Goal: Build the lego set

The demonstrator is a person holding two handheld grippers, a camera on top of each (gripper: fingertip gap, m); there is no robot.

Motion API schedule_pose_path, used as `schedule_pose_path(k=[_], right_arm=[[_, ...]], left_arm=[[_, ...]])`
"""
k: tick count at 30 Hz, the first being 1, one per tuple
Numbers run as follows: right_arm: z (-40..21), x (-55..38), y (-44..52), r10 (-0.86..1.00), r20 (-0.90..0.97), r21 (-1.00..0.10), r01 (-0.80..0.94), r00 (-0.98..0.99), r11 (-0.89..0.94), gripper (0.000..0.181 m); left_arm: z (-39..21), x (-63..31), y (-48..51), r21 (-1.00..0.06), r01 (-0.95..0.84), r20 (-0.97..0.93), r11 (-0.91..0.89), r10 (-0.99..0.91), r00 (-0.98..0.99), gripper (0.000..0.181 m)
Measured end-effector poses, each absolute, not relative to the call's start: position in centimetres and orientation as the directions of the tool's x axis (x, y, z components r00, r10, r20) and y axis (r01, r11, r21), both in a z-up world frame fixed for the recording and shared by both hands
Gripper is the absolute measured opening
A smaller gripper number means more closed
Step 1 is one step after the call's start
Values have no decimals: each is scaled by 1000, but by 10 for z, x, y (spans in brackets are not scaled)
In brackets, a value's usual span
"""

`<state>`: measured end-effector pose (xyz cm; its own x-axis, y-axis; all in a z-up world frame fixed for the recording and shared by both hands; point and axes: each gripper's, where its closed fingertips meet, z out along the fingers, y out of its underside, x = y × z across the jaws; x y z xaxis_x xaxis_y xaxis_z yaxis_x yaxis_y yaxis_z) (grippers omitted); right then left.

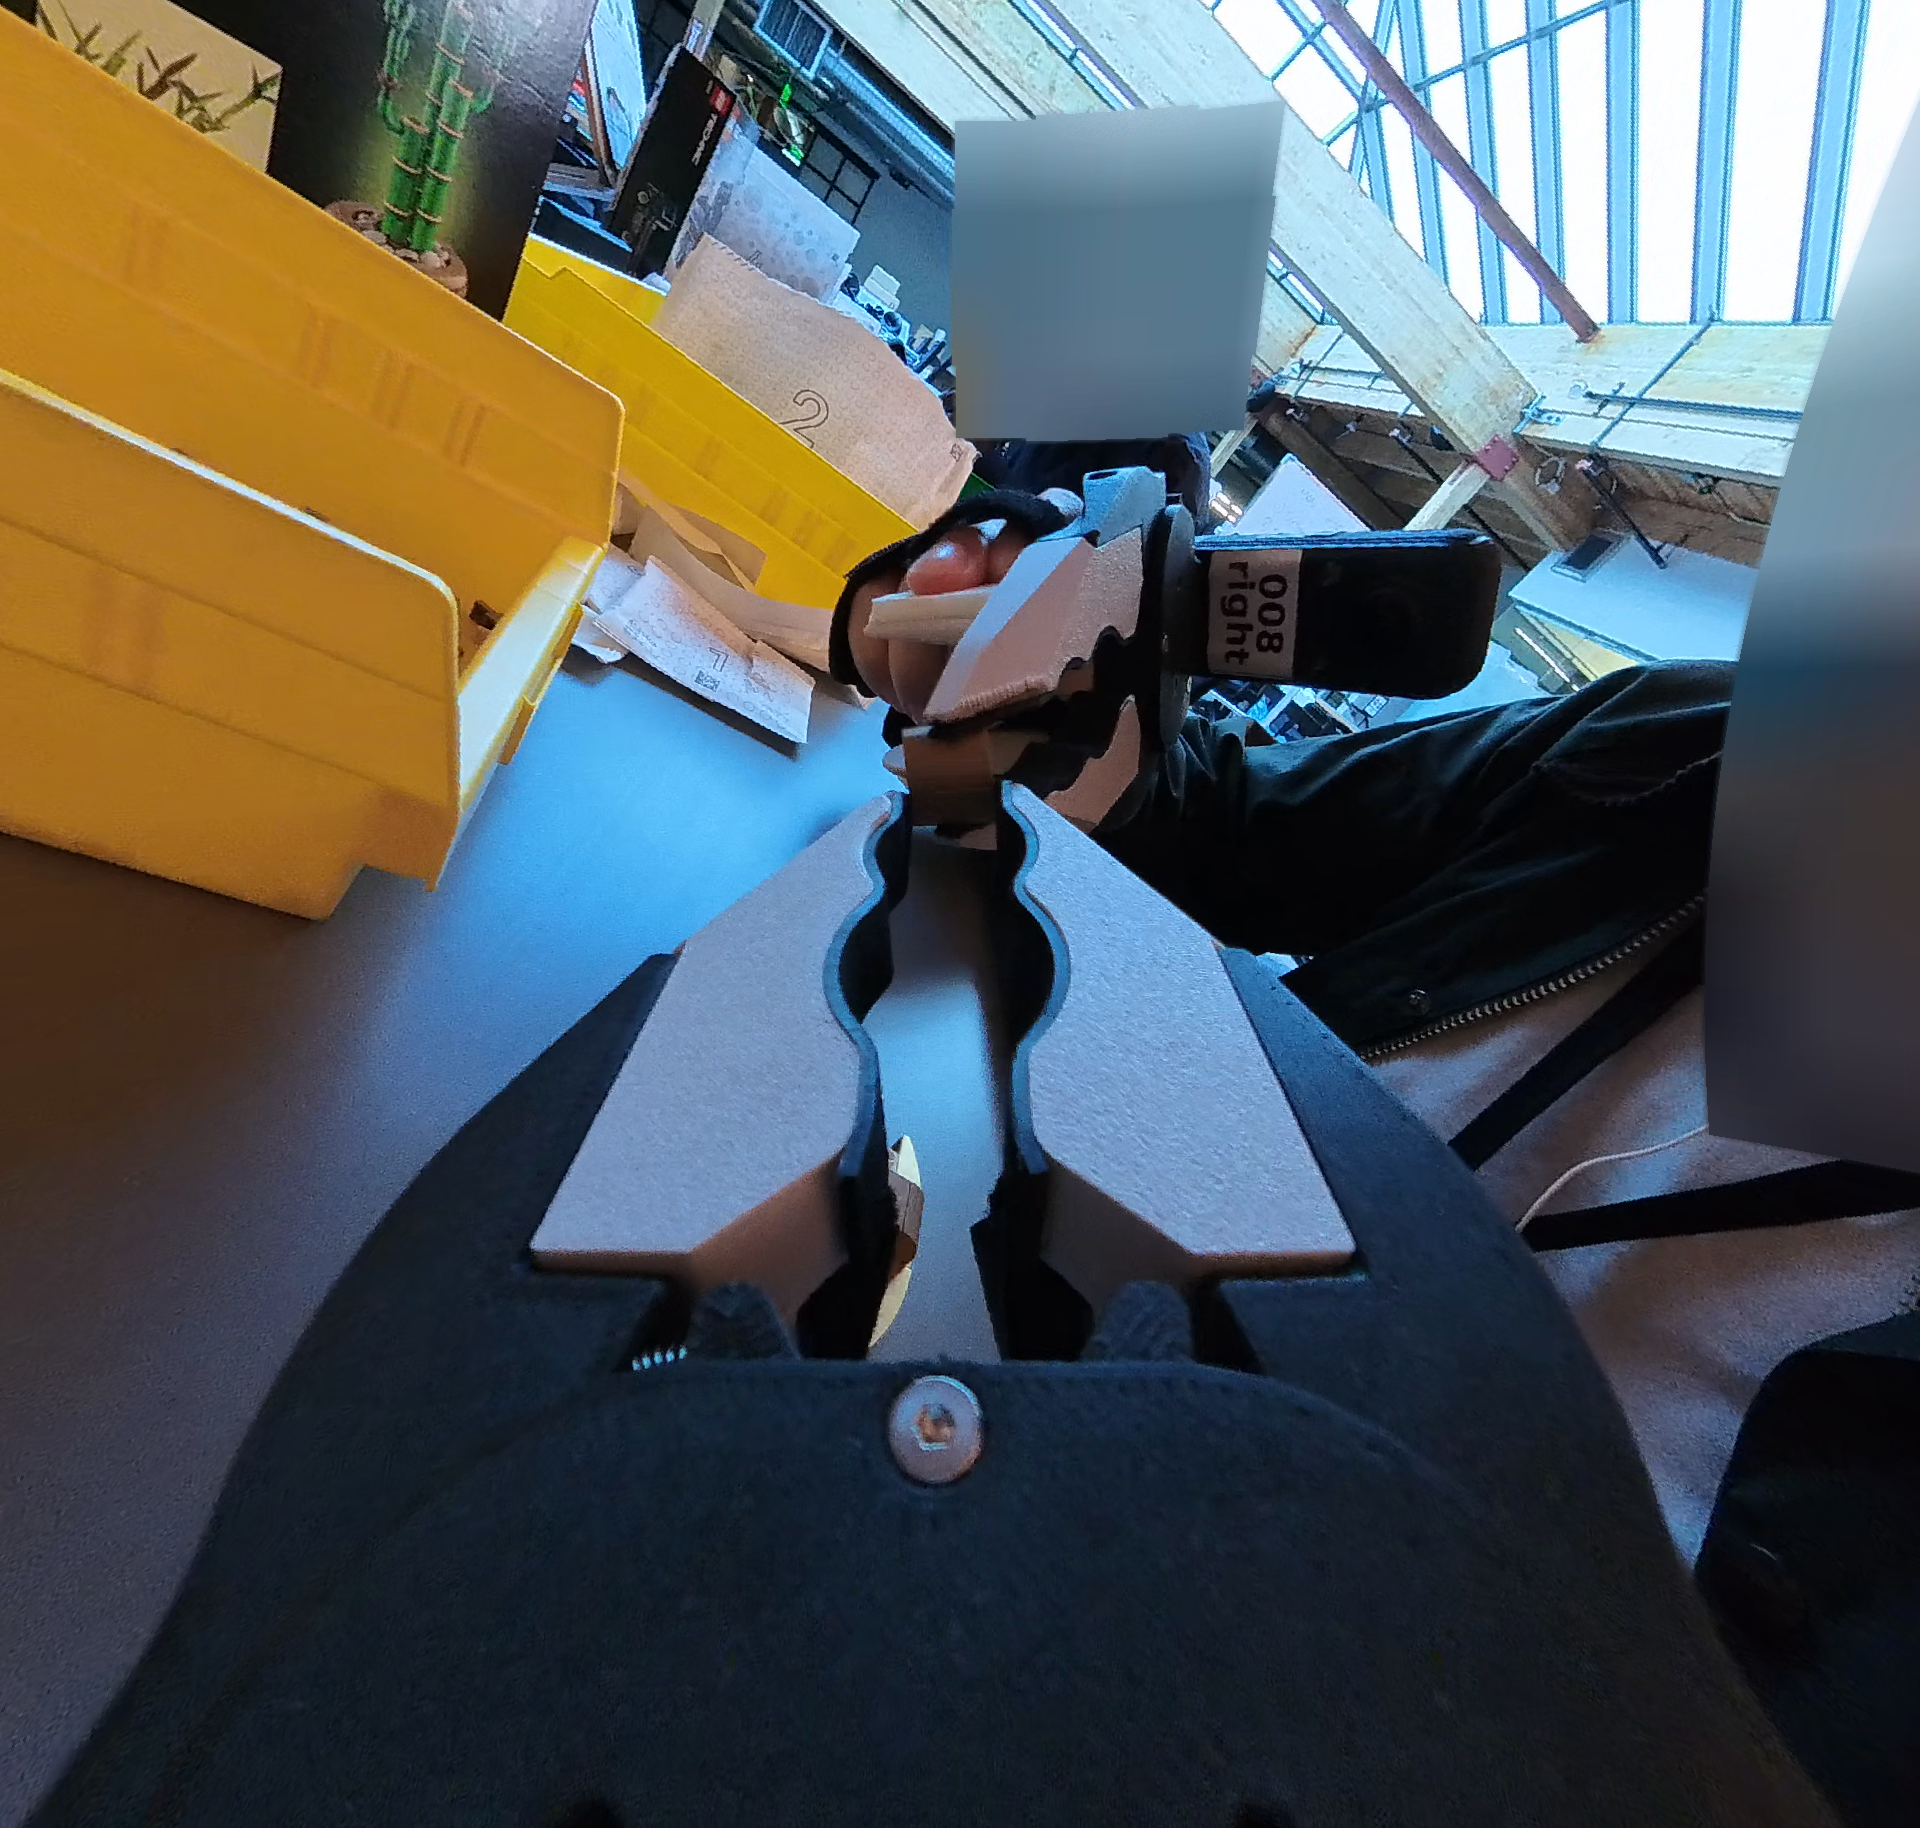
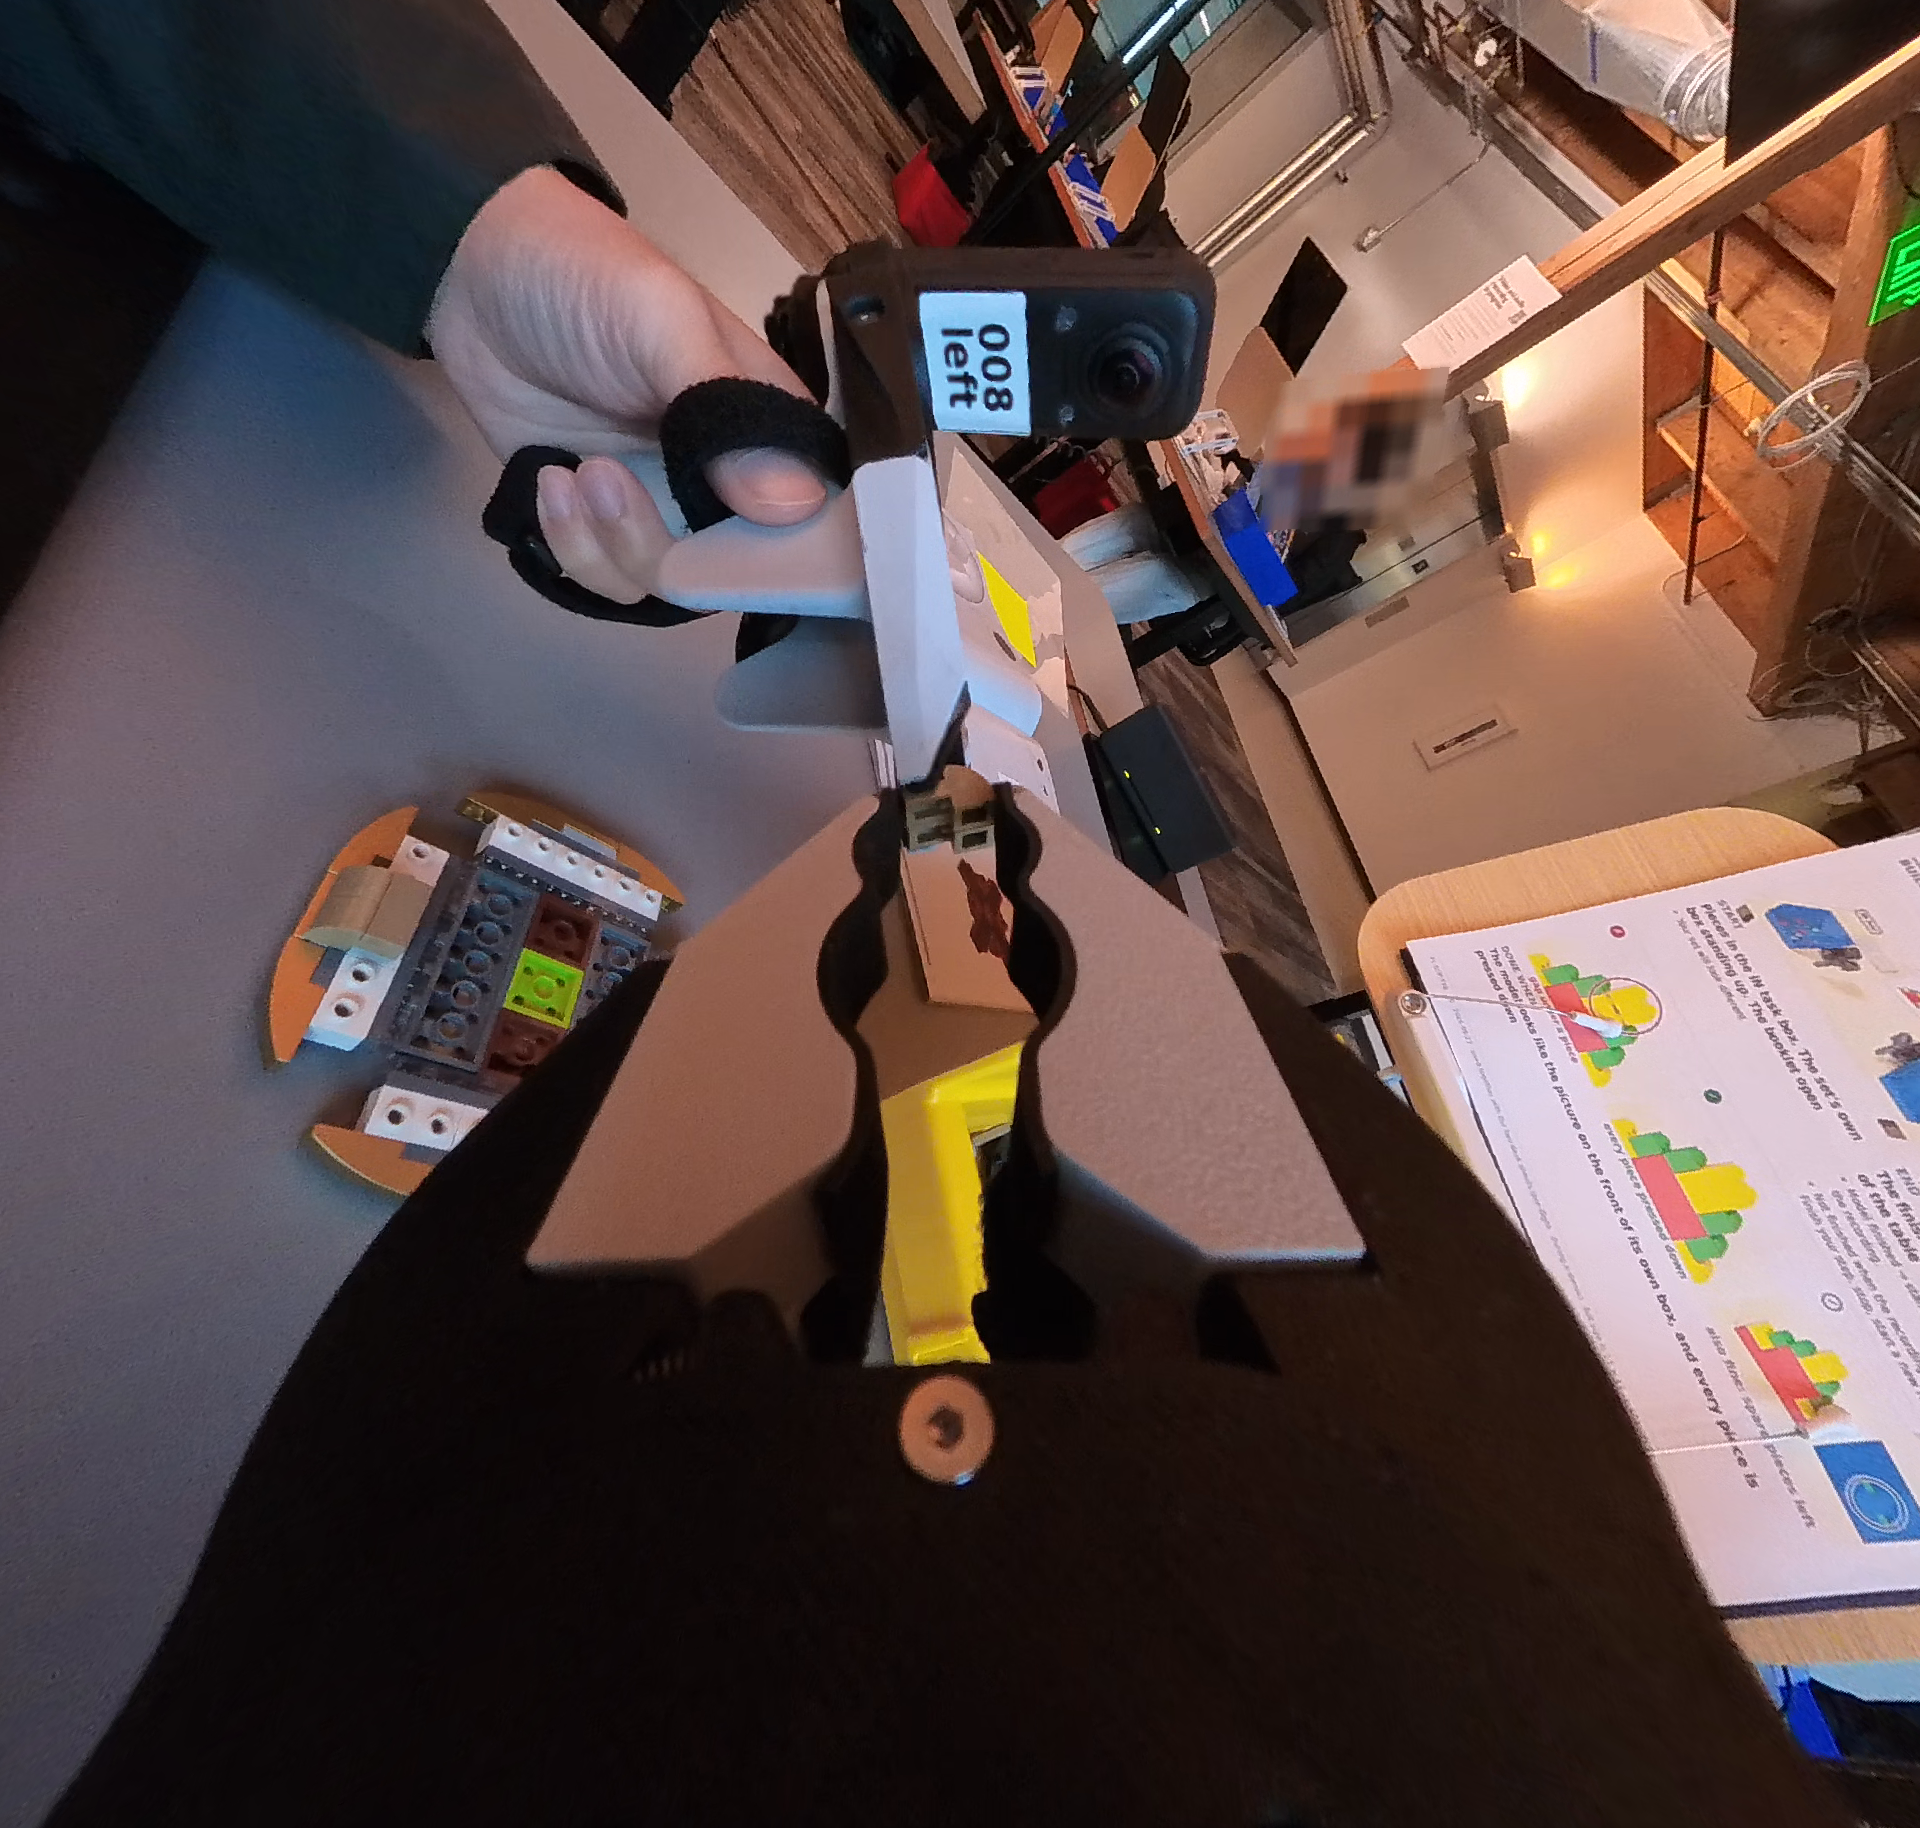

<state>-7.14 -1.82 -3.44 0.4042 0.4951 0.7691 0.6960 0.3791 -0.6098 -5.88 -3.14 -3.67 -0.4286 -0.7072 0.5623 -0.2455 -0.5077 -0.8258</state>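
A small tan-brown lego piece [image 2: 948, 822] sits clamped at the very tips of the right gripper [image 2: 948, 814]; in the right wrist view it shows two square sockets side by side and a pale rounded tab behind them. The right gripper's fingers [image 2: 1153, 999] are drawn in on it, so only a narrow gap remains between their wavy inner edges. The left gripper [image 1: 951, 802] meets the same piece from the opposite side: in the left wrist view the piece [image 1: 951, 776] appears as a brown block with a pale disc on its left end, wedged right at the left fingers' [image 1: 748, 1030] tips, which are narrowed onto it. Both pairs of tips touch the piece, held in the air above the grey worktop [image 2: 177, 739].

On the worktop, left of the piece in the right wrist view, lies the partly built lego base [image 2: 468, 968]: a round orange plate carrying dark grey studded bricks, white bricks with holes along its edges, a tan curved block, reddish-brown bricks and one lime-green tile in the middle. It is well apart from both grippers.

Right of the piece in that view, a printed instruction sheet [image 2: 1662, 1207] with coloured brick pictures rests on a pale wooden board. In the left wrist view, yellow bins [image 1: 260, 573] stand to the left of the piece, with a dark set box [image 1: 436, 85] picturing green bamboo behind them and torn paper bags [image 1: 707, 625] beside them.
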Motion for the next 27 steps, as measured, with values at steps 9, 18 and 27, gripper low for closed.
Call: schedule_pose_path(k=[9,18,27], right_arm=[[-25,-76,-28,580,686,-708,589,440,390,16],[-9,-83,-46,672,601,-789,457,433,412,15],[2,-89,-61,732,546,-833,357,407,423,14]], left_arm=[[-26,-65,-43,-827,-255,557,-501,-669,-492,13],[-11,-73,-59,-801,-270,575,-535,-560,-596,14],[-1,-80,-73,-775,-291,583,-561,-455,-673,14]])
